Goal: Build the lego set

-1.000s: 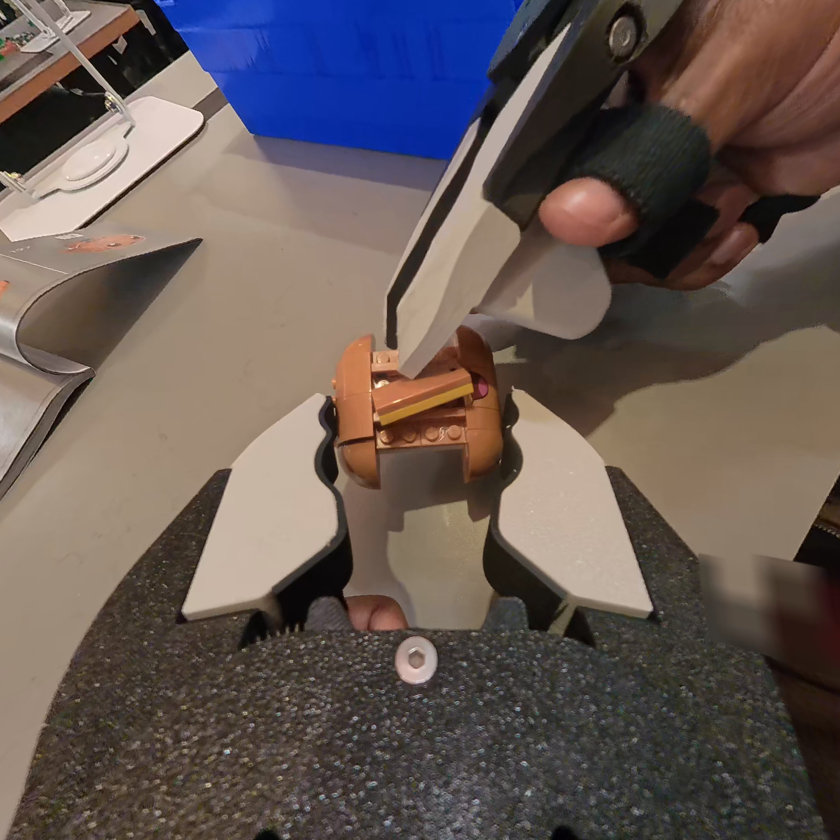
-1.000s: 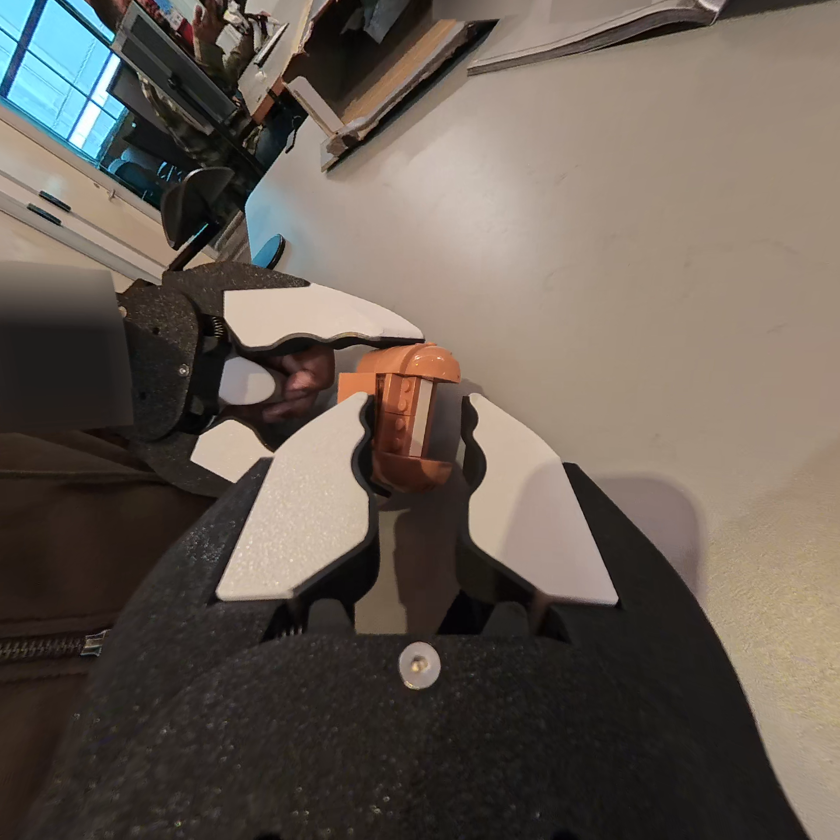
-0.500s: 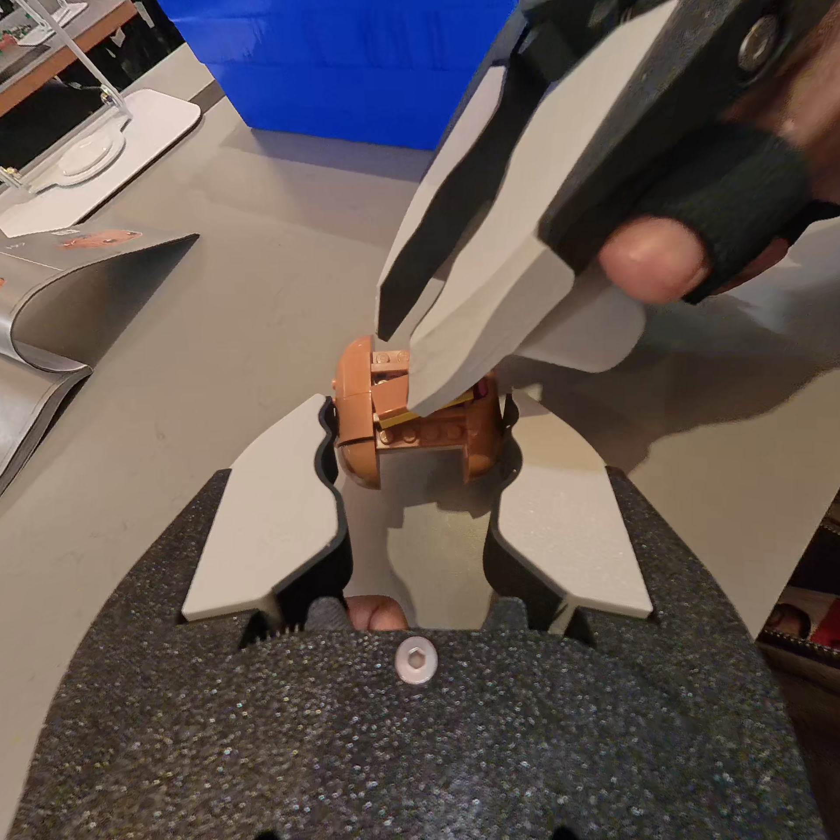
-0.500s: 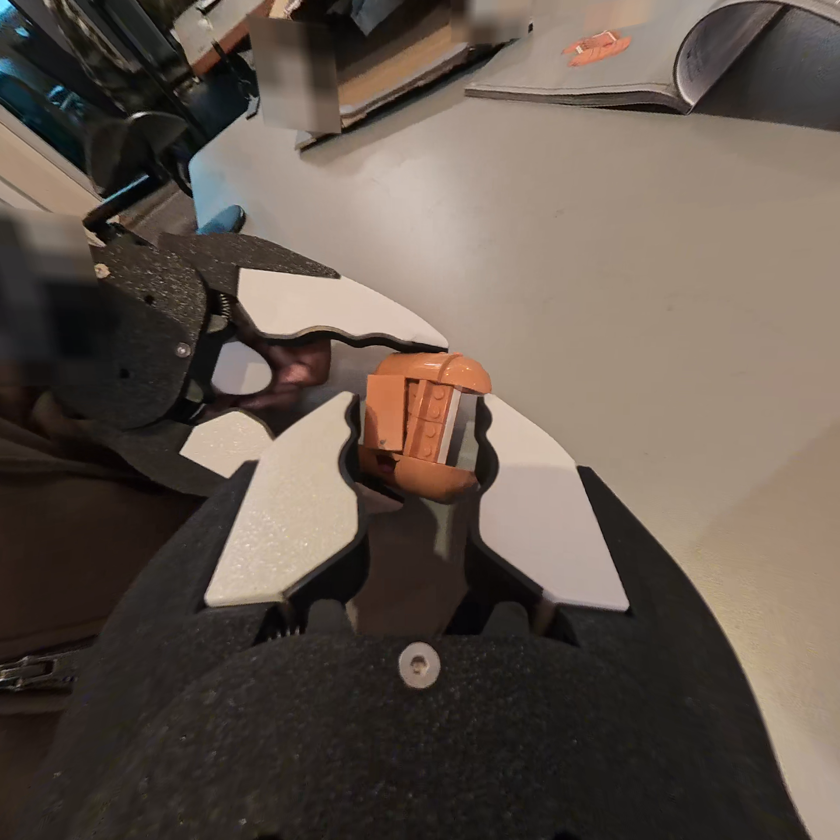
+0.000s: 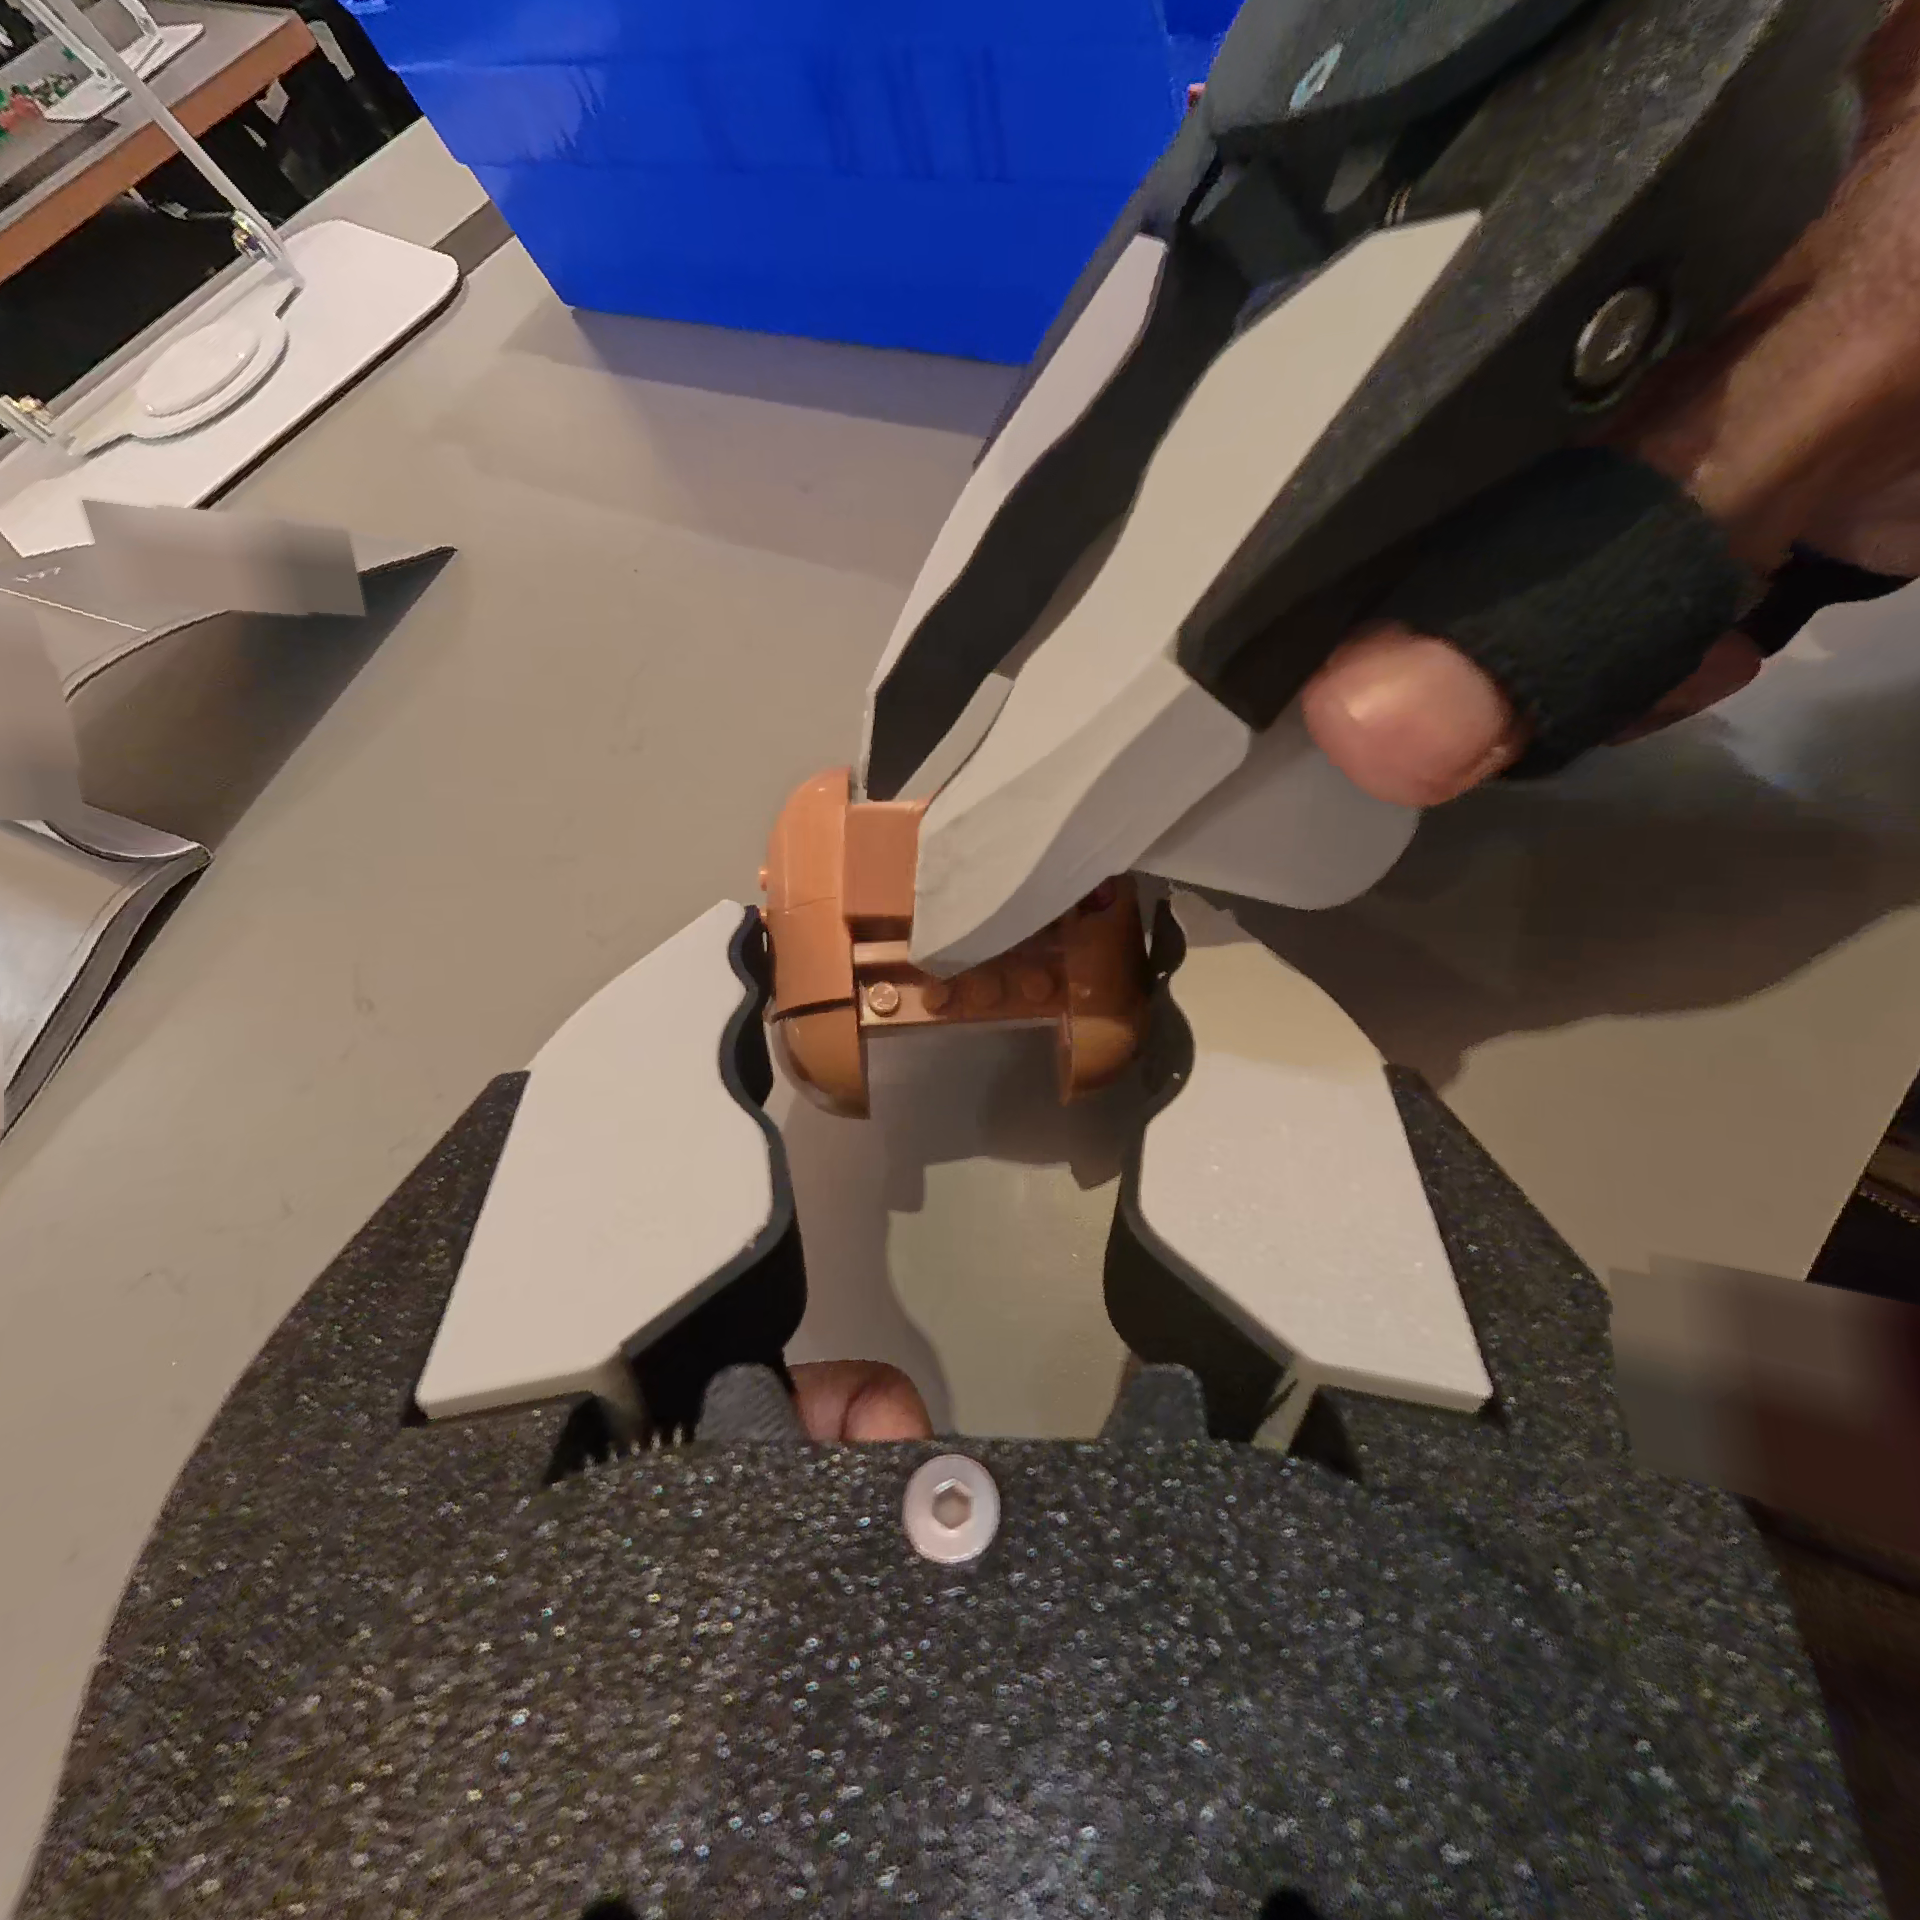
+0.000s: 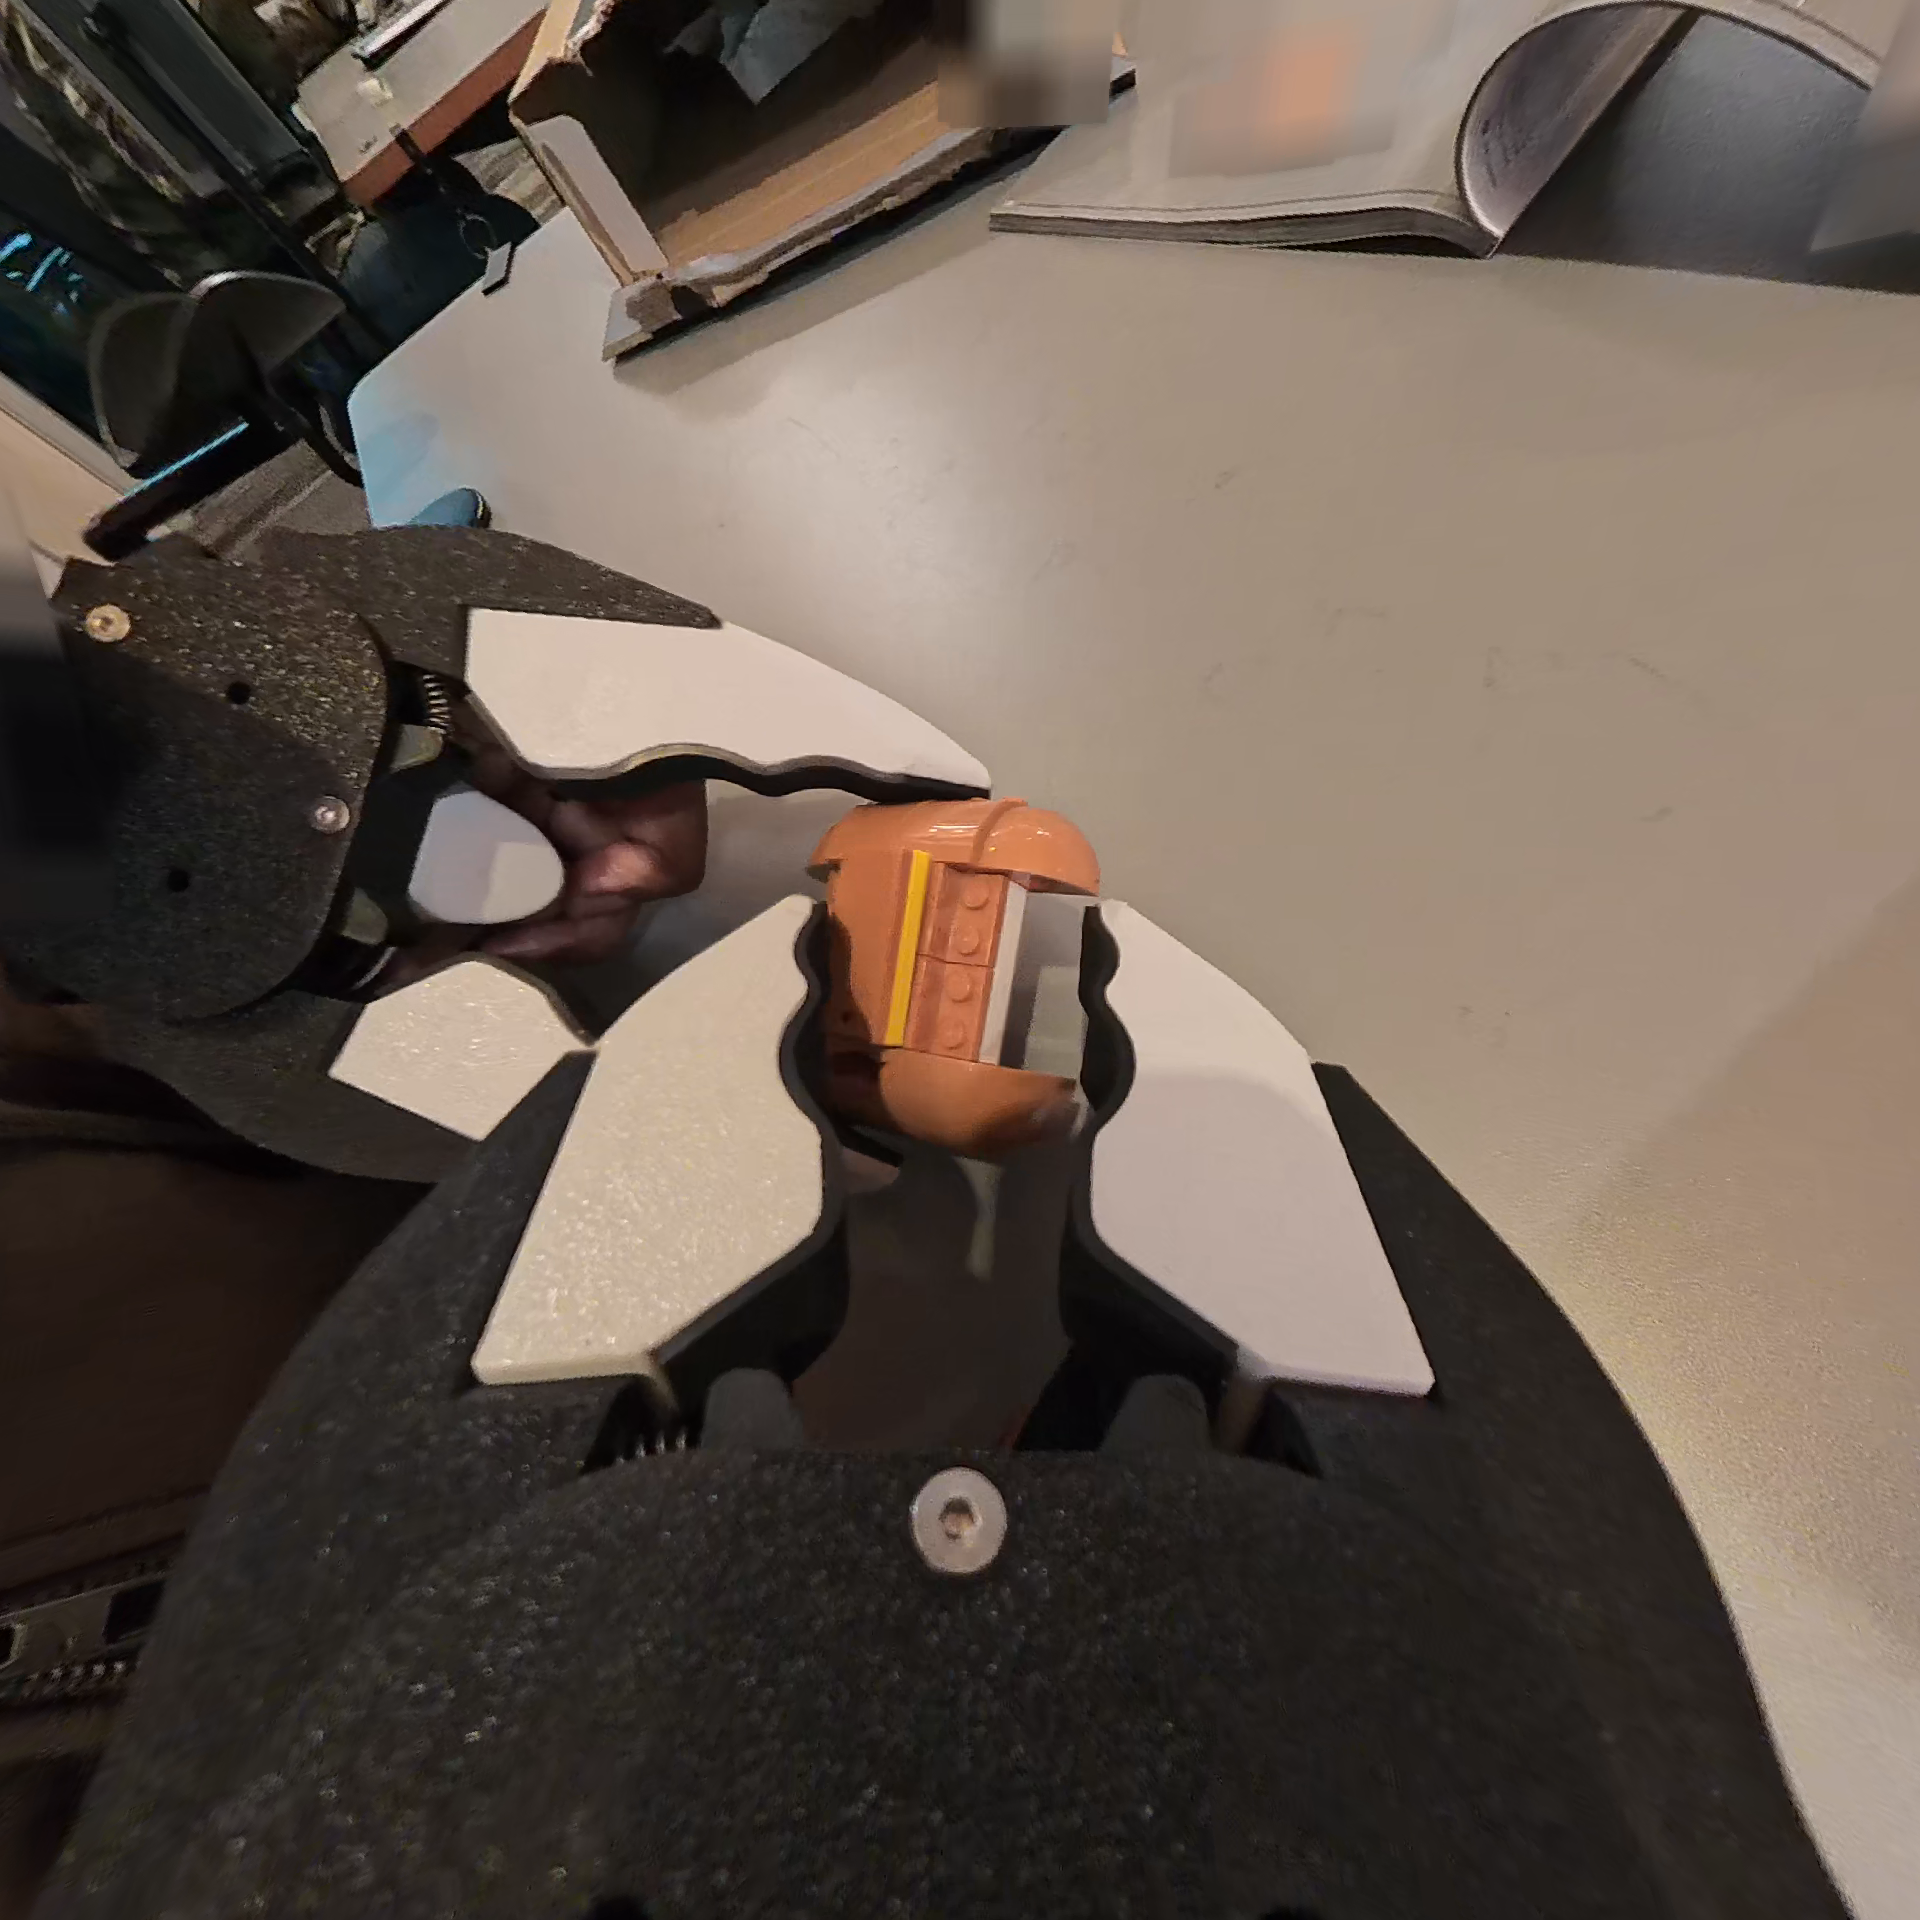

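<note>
Pressing small brown piece flatter into brown lego build (image 5: 831,935) vs 1 s ago w/ right gripper (image 5: 914,883) nearly closed, left gripper (image 5: 951,977) clamping build just above tabletop (image 5: 520,727), so piece looks about seated.

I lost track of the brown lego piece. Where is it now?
The brown lego assembly sits clamped between the left gripper fingertips, centre of both wrist views, above the grey table; the right gripper straddles it.

A tan-brown lego build (image 6: 951,977) with one yellow stripe (image 6: 906,948) sits between pale grey fingers (image 6: 665,1143) on speckled black gripper bodies, above a grey table (image 6: 1455,623).
</note>
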Demonstrator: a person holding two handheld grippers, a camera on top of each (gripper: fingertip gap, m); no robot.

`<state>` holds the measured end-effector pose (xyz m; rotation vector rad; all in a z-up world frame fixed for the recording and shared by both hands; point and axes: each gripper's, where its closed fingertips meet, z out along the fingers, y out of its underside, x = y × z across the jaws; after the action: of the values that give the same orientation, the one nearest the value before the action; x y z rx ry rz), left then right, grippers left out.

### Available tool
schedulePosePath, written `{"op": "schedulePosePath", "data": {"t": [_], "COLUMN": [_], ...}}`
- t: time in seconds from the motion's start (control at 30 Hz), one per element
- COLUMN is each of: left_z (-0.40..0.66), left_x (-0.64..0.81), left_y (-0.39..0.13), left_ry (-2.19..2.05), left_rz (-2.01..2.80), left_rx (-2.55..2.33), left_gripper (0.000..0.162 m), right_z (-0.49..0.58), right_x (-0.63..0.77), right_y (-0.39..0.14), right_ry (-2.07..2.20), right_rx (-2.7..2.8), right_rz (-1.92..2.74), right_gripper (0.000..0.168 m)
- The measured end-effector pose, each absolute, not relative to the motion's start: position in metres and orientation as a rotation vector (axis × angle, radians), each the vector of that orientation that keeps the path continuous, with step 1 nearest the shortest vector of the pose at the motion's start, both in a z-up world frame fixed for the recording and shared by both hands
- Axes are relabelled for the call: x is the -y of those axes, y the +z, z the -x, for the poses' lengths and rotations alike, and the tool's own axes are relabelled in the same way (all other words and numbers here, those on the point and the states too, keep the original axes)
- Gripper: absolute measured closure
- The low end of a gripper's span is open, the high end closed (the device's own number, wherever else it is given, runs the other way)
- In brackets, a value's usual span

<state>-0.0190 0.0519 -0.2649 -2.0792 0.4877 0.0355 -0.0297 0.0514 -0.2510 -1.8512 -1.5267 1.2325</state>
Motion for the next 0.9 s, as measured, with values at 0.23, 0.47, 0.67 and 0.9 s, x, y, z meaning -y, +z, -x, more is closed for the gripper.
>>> {"op": "schedulePosePath", "data": {"t": [0.23, 0.47, 0.67, 0.9], "left_z": [0.019, 0.018, 0.018, 0.018], "left_x": [-0.052, -0.052, -0.052, -0.053], "left_y": [-0.264, -0.264, -0.265, -0.266], "left_ry": [0.037, 0.033, 0.039, 0.034], "left_rz": [2.077, 2.078, 2.084, 2.086], "left_rx": [-0.486, -0.49, -0.489, -0.483], "left_gripper": [0.091, 0.091, 0.091, 0.091], "right_z": [0.029, 0.024, 0.026, 0.025], "right_x": [-0.047, -0.062, -0.062, -0.068], "right_y": [-0.24, -0.246, -0.249, -0.249], "right_ry": [1.424, 1.459, 1.507, 1.491], "right_rx": [1.466, 1.415, 1.404, 1.388], "right_rz": [1.847, 1.906, 1.927, 1.924], "right_gripper": [0.121, 0.123, 0.123, 0.122]}}
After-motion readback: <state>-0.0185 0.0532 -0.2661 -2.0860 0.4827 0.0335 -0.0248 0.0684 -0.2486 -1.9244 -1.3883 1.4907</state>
